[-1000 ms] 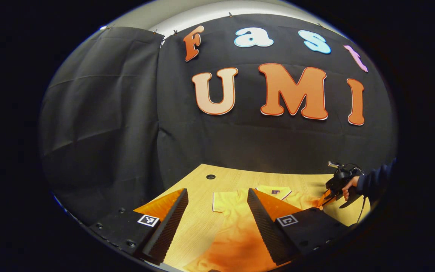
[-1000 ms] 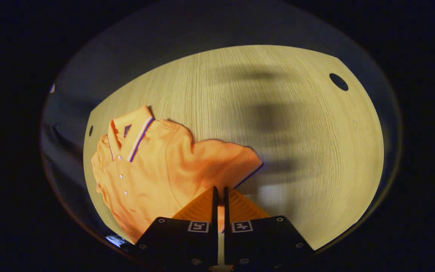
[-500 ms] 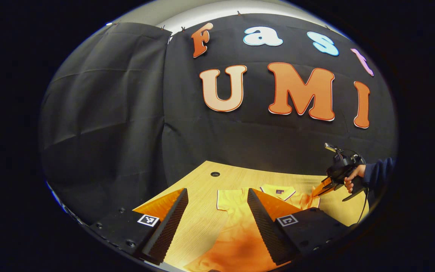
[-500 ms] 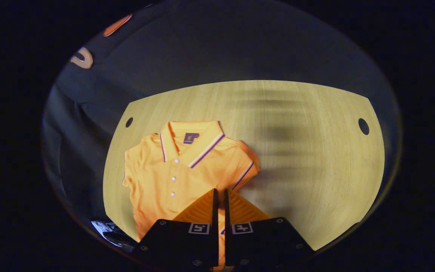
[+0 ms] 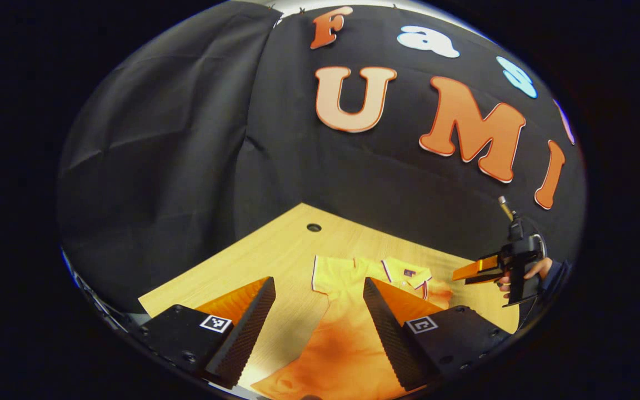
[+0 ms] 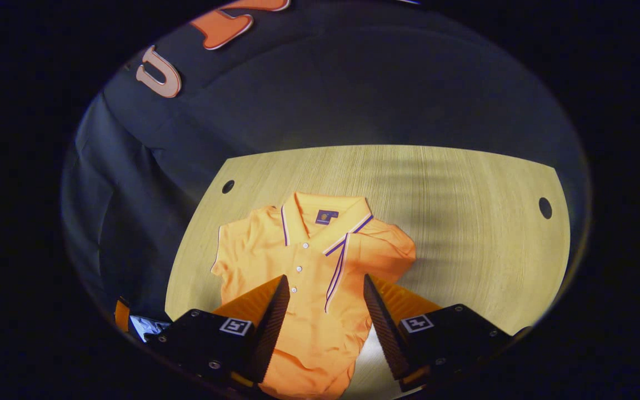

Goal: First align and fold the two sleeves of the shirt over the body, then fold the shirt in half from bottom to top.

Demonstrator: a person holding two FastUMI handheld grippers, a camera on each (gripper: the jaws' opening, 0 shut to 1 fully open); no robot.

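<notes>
My right gripper (image 6: 323, 311) hangs above the orange polo shirt (image 6: 303, 266) with its jaws spread wide and nothing between them; in the left gripper view I see it at the far right, held in a hand (image 5: 536, 272), clear of the cloth. My left gripper (image 5: 317, 316) is also spread and empty, low over the lower body of the shirt (image 5: 342, 344).

The shirt lies face up on the wooden table (image 6: 464, 189), collar (image 6: 325, 216) toward the booth wall, hem toward me; the sleeve on the right of the right gripper view (image 6: 381, 253) is folded in over the chest, its striped cuff edge (image 6: 335, 272) running down beside the button placket; the other sleeve (image 6: 236, 250) lies flat and spread outward, not yet folded.

I judge the cloth a light, soft knit that will sag and crease wherever it is not supported, and that may drag the body with it if I pull too flat along the table; the collar is the only stiffer part. For the unfolded sleeve I would pinch the cuff hem near its outer corner, taking a single layer, lift just enough to clear the table, and lay it across to match the other; a grip that catches the body panel beneath risks shifting the whole shirt.
</notes>
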